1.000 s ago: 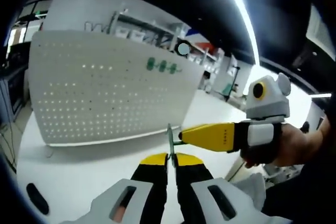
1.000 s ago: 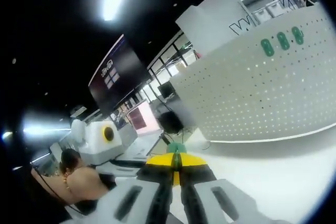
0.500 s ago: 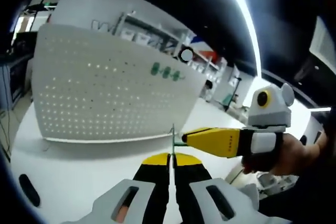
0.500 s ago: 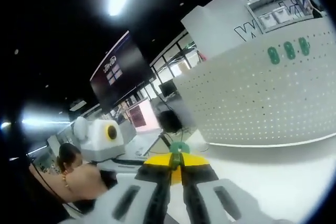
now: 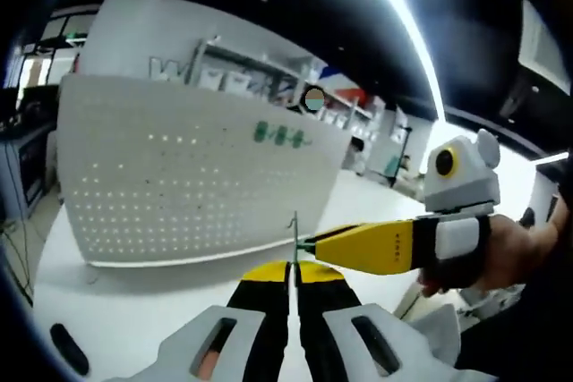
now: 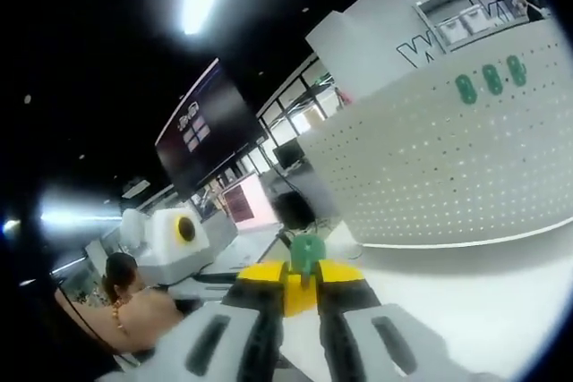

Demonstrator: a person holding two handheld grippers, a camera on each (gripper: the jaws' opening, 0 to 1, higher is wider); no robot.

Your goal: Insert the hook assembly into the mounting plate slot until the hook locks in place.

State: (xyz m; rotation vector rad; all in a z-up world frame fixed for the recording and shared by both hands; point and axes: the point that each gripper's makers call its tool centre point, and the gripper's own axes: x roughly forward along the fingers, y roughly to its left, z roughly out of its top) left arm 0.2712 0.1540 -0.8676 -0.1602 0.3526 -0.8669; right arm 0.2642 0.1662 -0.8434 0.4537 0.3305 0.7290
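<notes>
My left gripper (image 5: 293, 267) is shut on a thin metal hook wire (image 5: 295, 237) that stands upright above its yellow tips. From the right, my right gripper (image 5: 313, 243) reaches in, and its yellow tips meet the wire. In the right gripper view, my right gripper (image 6: 303, 273) is shut on a small green plate piece (image 6: 307, 253) poking up between its jaws. Both grippers hang above the white table (image 5: 134, 301). Where the hook meets the green piece is hidden.
A white pegboard (image 5: 179, 176) stands upright on the table behind the grippers, with three green pieces (image 5: 280, 136) near its top edge. In the right gripper view the pegboard (image 6: 448, 176) is at the right. A person's hand (image 5: 501, 257) holds the right gripper.
Both views shifted slightly with the hands. In the right gripper view the green piece sits higher and larger between the jaws, which stand a little wider. The hook wire stays in the left gripper.
</notes>
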